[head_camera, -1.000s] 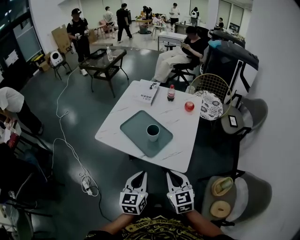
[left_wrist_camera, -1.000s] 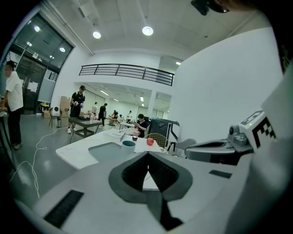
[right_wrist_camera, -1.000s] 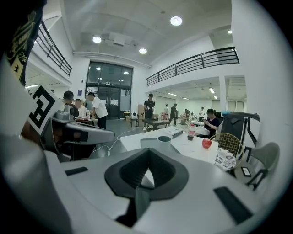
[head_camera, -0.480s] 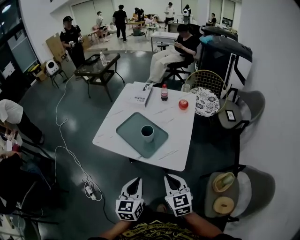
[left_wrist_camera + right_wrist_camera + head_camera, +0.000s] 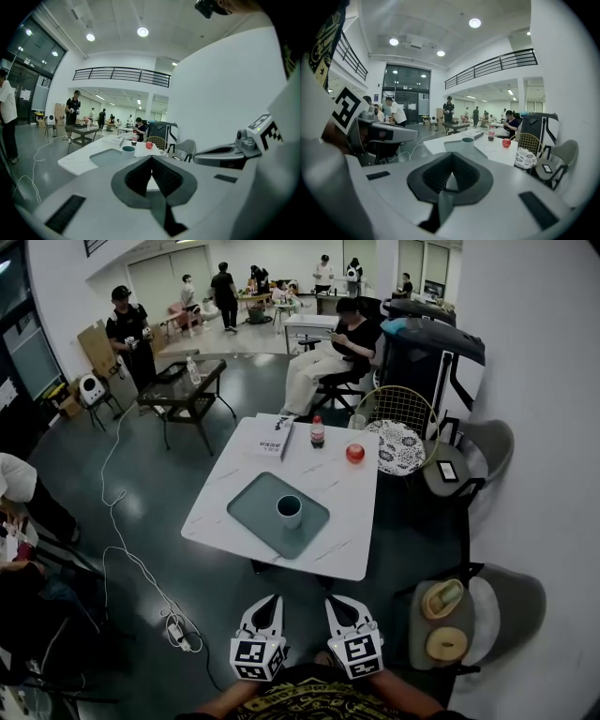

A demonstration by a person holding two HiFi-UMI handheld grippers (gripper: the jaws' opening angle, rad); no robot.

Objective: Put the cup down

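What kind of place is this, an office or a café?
Likely a large open workspace or lab hall, not a home: a railed upper gallery, groups of people standing at the far end, and several tables spread across the room.

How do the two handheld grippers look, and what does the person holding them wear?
The left gripper and right gripper look alike: white shells tapering to a point, black inside, with dark ribbed pads. Each carries a white cube with black square markers. No cables show. The person wears a dark shirt with a yellow pattern.
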